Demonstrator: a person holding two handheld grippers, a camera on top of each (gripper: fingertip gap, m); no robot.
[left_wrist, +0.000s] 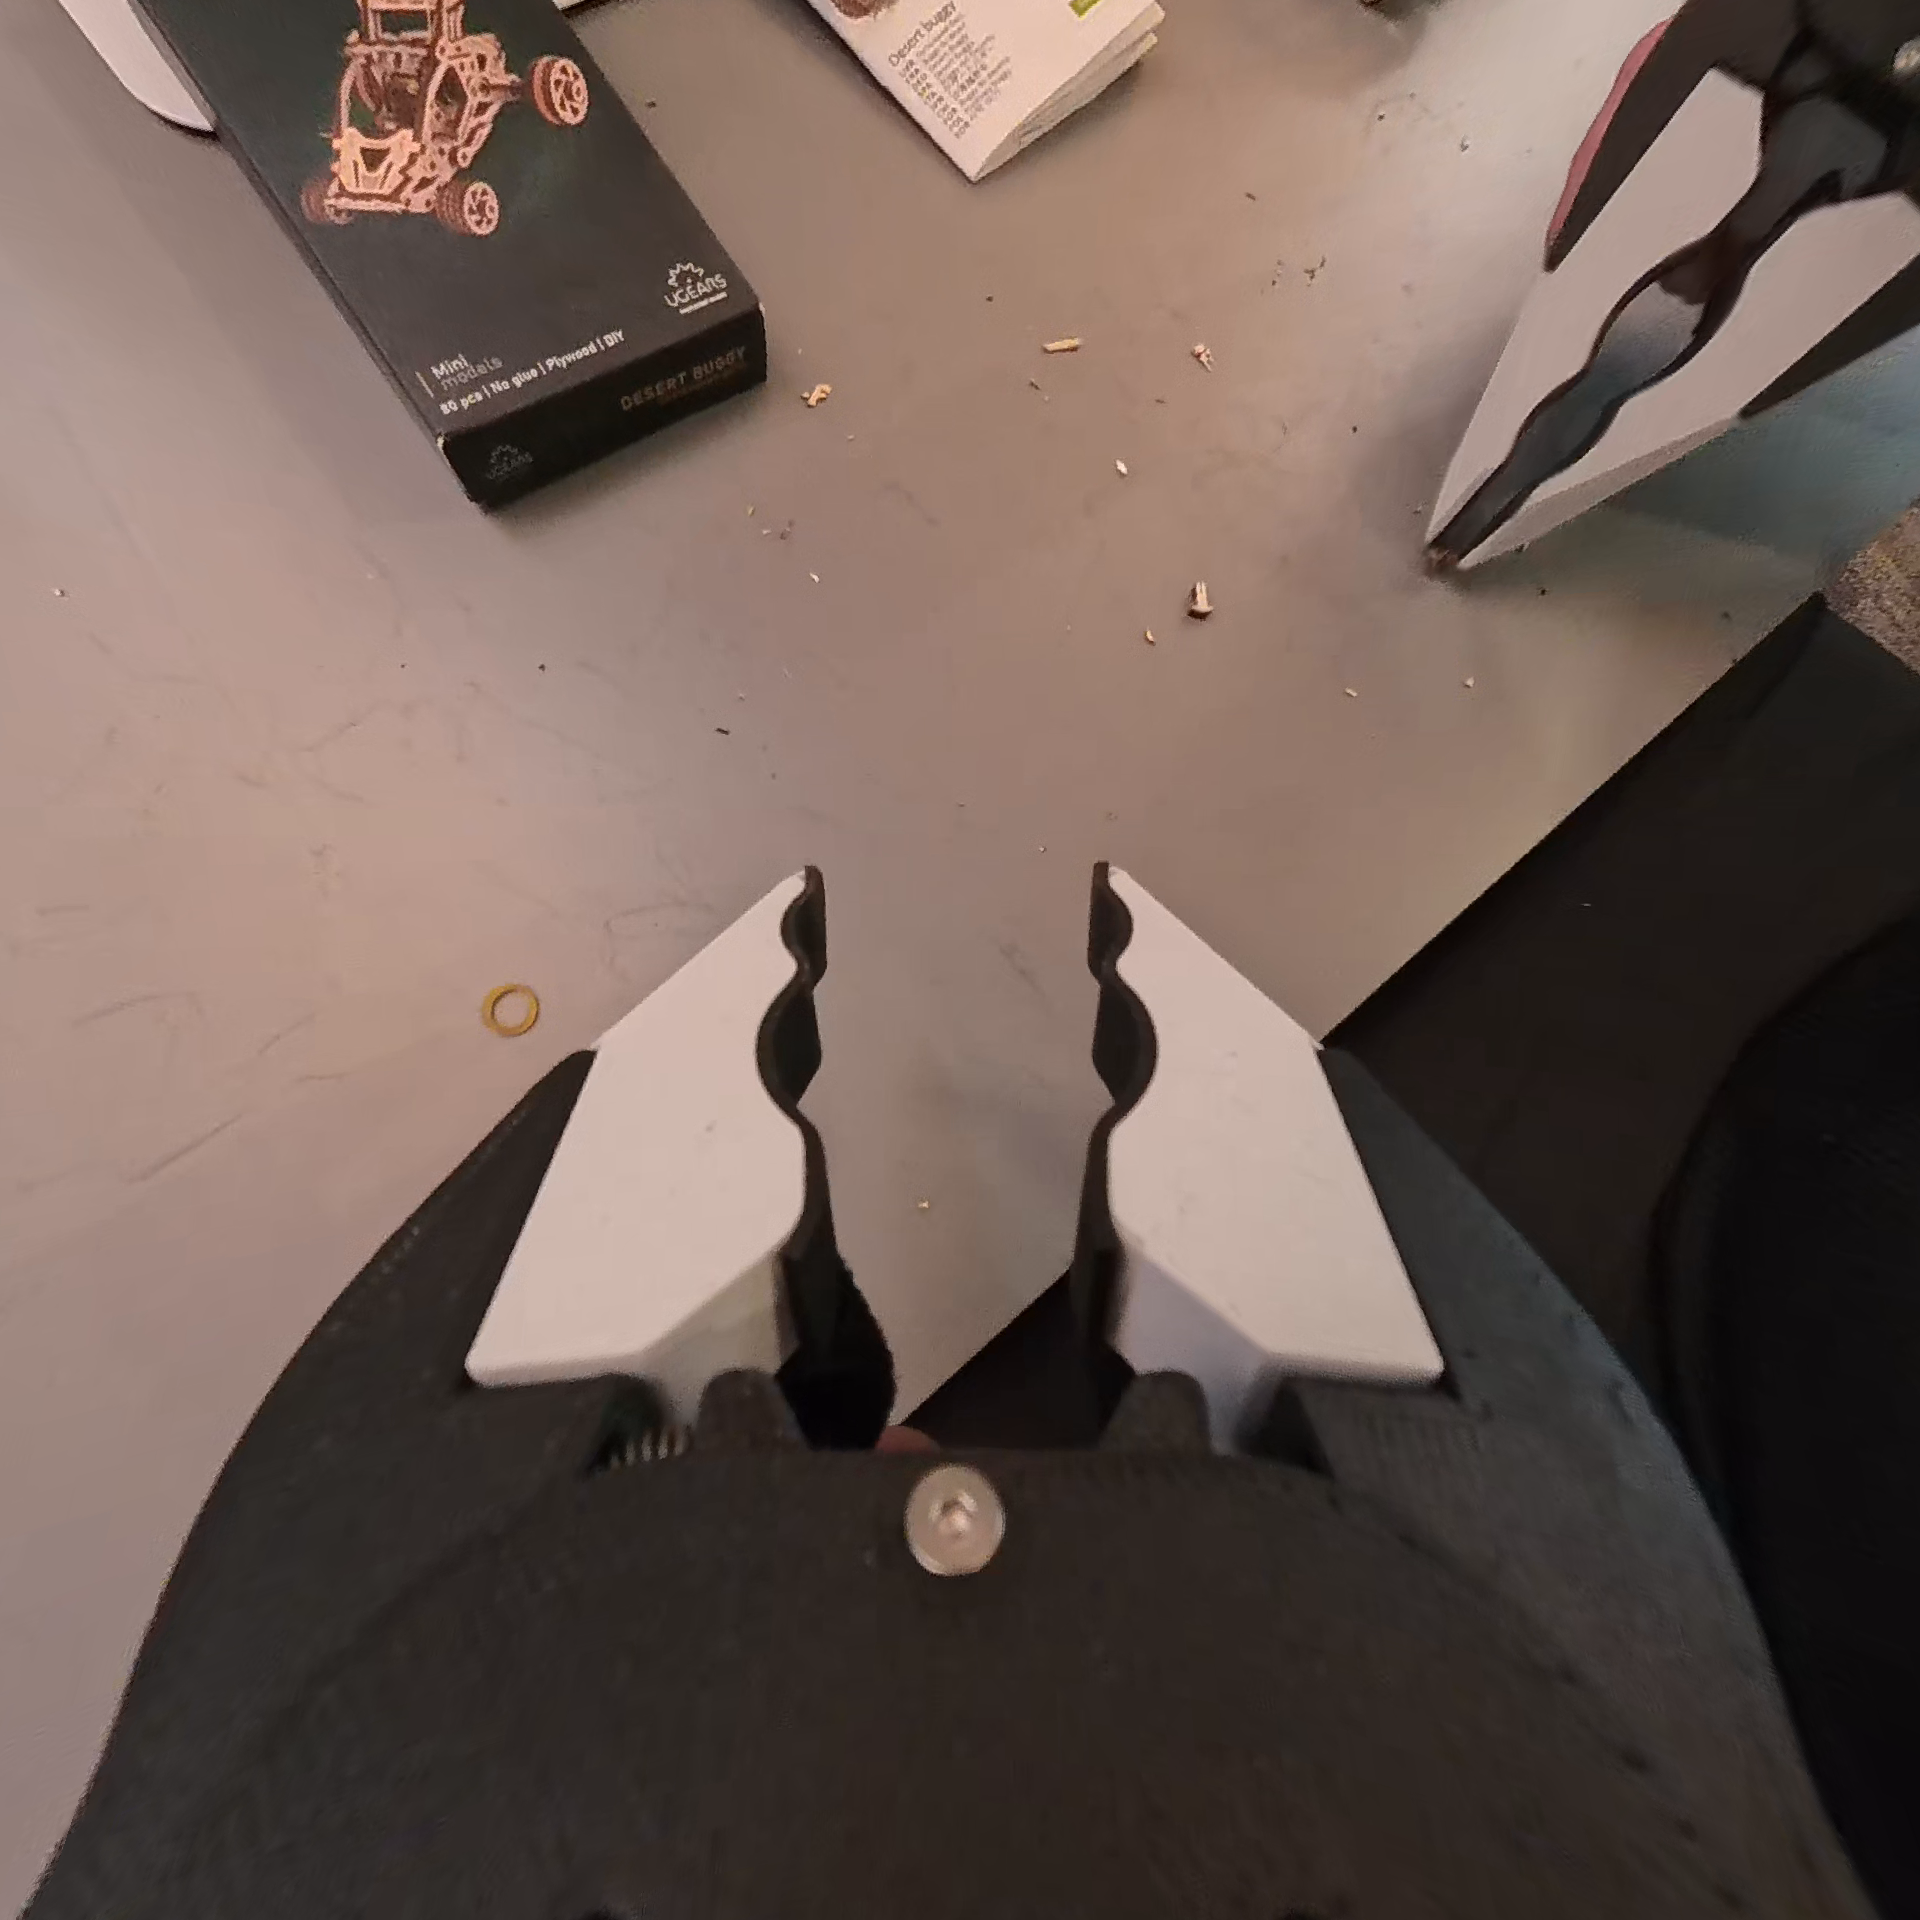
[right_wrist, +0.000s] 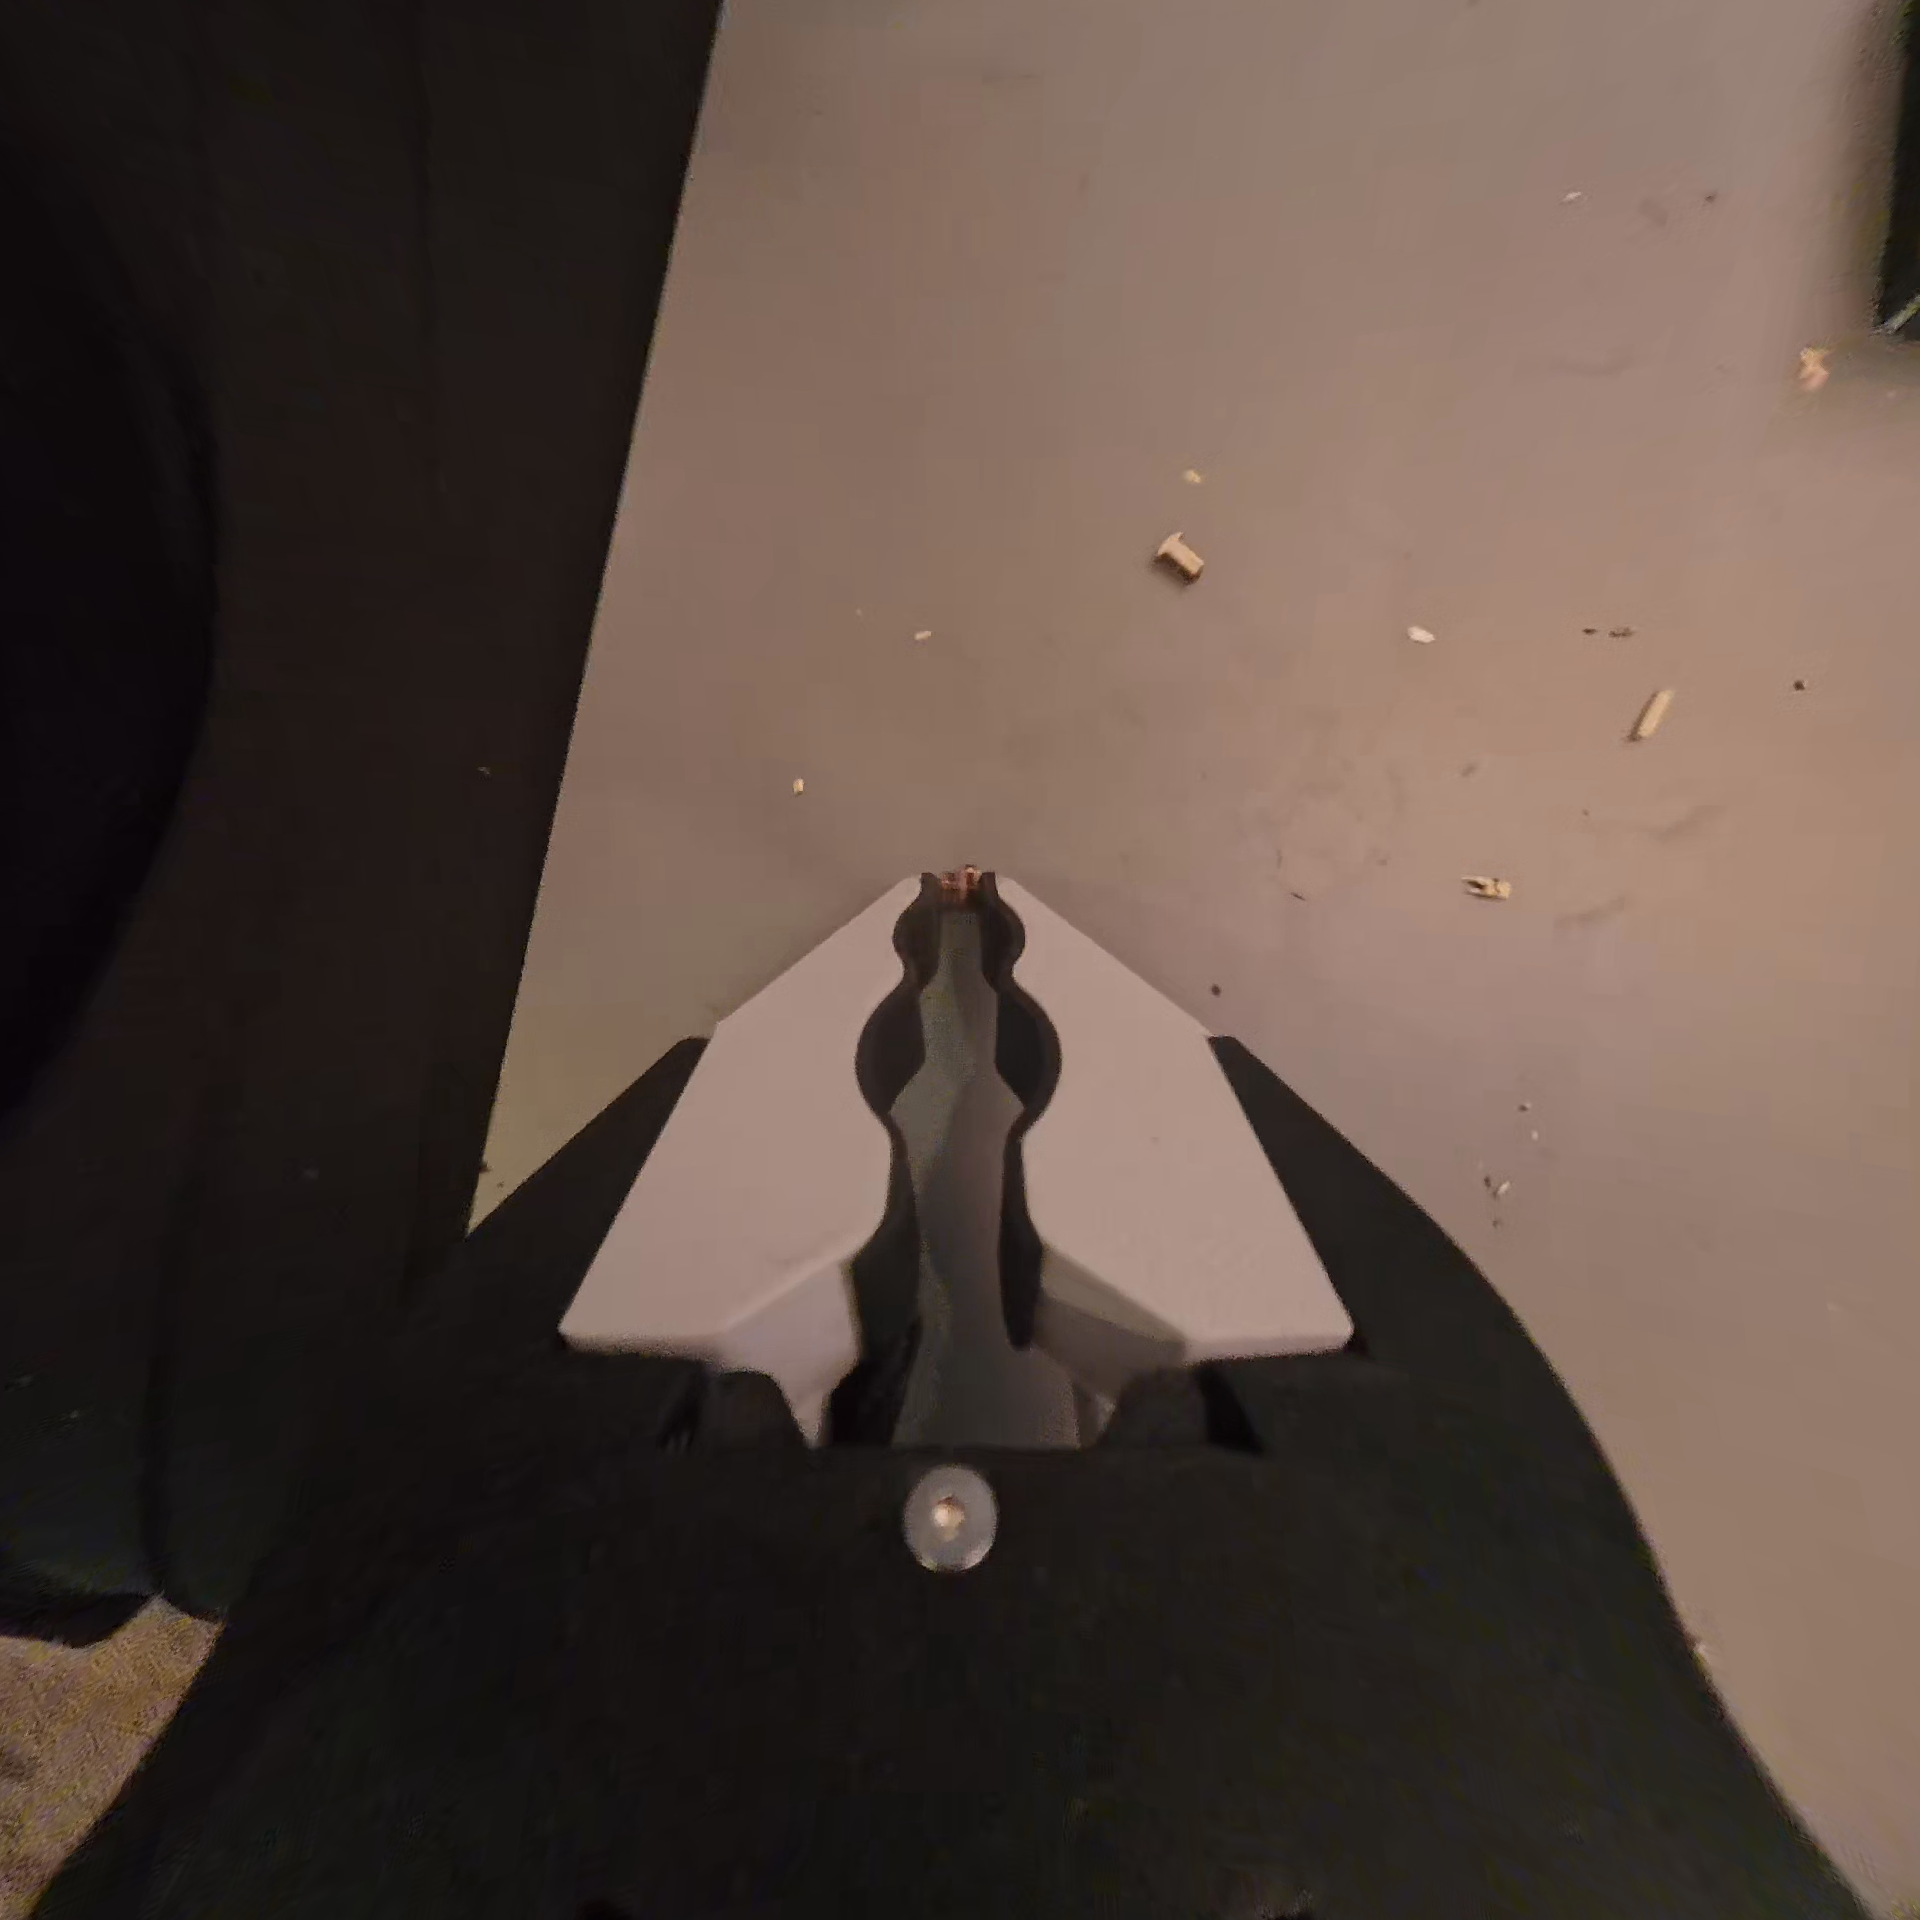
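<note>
My left gripper (left_wrist: 958, 883) is open and empty, low over the grey table (left_wrist: 727, 727) near its front edge. A small yellow ring (left_wrist: 511, 1010) lies on the table just left of its left finger. My right gripper (right_wrist: 961, 881) is shut on a tiny wooden piece (right_wrist: 958, 882) pinched at the very tips, close to the table surface. The right gripper also shows in the left wrist view (left_wrist: 1446, 553) at the right, tips down at the table. A small wooden peg (right_wrist: 1178, 561) lies ahead of the right gripper, also seen in the left wrist view (left_wrist: 1200, 600).
A black model-kit box (left_wrist: 499, 239) with a buggy picture lies at the back left, a white booklet (left_wrist: 997, 73) at the back middle. Wood chips and crumbs (left_wrist: 1060, 346) are scattered about. The table edge runs diagonally at the right (left_wrist: 1558, 810), dark beyond it. My right fingertips sit around 20 cm from my left ones. The small wooden peg (right_wrist: 1178, 561) is closer to my right gripper, around 8 cm from its tips; the left tips are 15 cm off. It is also in sight in the left wrist view (left_wrist: 1206, 591).
</note>
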